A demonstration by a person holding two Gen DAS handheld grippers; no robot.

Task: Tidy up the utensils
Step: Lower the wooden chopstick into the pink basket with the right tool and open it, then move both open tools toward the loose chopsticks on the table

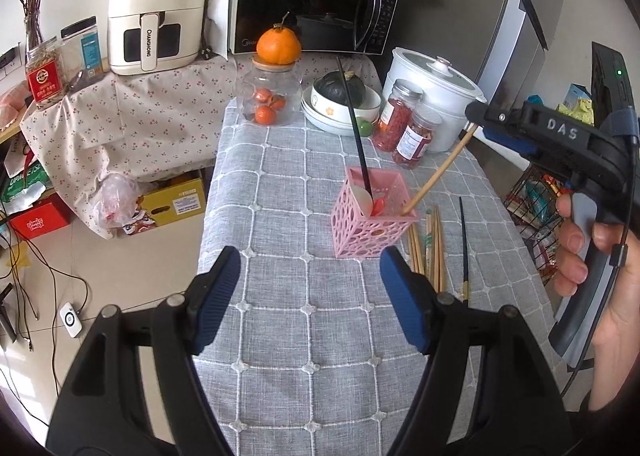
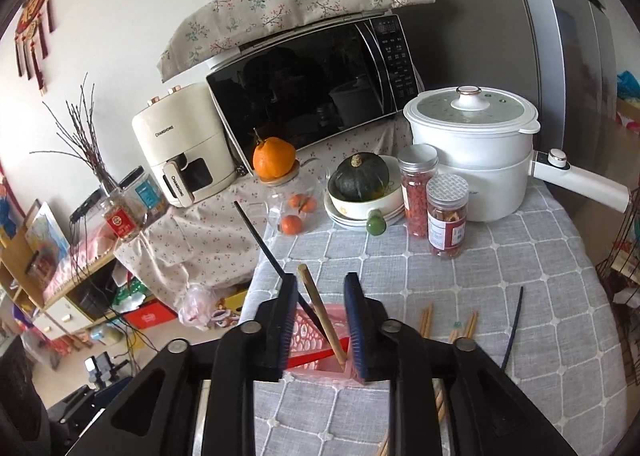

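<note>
Grey tablecloth (image 1: 280,316) — bamboo chopstick (image 2: 322,312) leans upright in pink basket (image 1: 370,216), both tongs spread.

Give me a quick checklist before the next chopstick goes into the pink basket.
1. Wooden chopstick has its lower end inside the pink basket: ok.
2. Right tongs let go of that chopstick: ok; the pads stand apart with gaps on both sides of it.
3. Left tongs free for a pickup: ok; wide apart, nothing between them.
4. Basket upright on the grey tablecloth: ok.
5. More utensils to collect: ok; wooden chopsticks and a black chopstick lie on the cloth beside the basket.
6. Black chopstick in the basket resting stably: cannot tell; it leans tall out of the top.
</note>
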